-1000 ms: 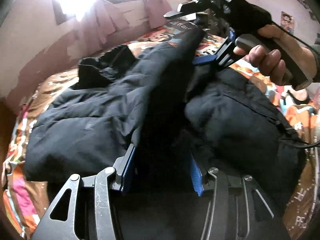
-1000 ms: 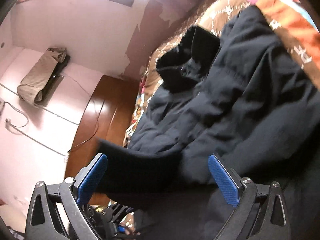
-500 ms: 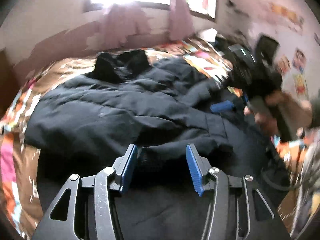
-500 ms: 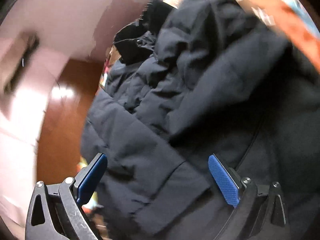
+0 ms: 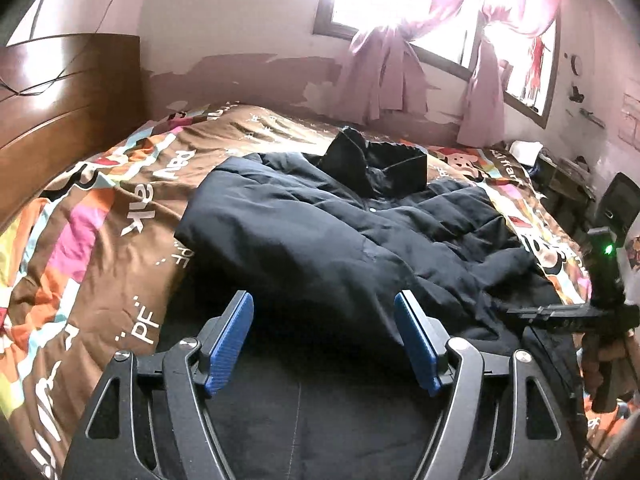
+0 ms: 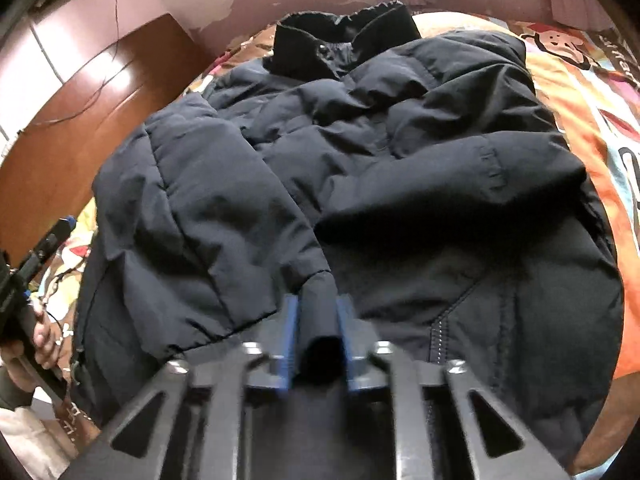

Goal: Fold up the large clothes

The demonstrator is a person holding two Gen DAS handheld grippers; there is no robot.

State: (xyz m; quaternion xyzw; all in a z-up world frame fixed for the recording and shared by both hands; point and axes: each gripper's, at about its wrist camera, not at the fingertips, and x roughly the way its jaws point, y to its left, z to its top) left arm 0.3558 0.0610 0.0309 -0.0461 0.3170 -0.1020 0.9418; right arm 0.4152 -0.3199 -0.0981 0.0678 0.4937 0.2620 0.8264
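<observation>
1. Your right gripper (image 6: 317, 322) had just closed, pinching a sleeve cuff (image 6: 318, 300).
2. Your left gripper (image 5: 326, 344), just opening, held nothing.
3. The puffy, quilted dark jacket (image 5: 340, 240) lay lengthwise on the patterned bedspread (image 5: 120, 208), collar (image 5: 376, 164) farthest.

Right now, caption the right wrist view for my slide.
Right gripper pinches a sleeve cuff of the dark puffer jacket.

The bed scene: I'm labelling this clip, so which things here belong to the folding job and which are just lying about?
Job:
- black puffer jacket
- right gripper, just closed on the jacket's cuff
- left gripper, just opened, holding nothing

Lying about:
- patterned bedspread
- wooden headboard
- pink curtains
</observation>
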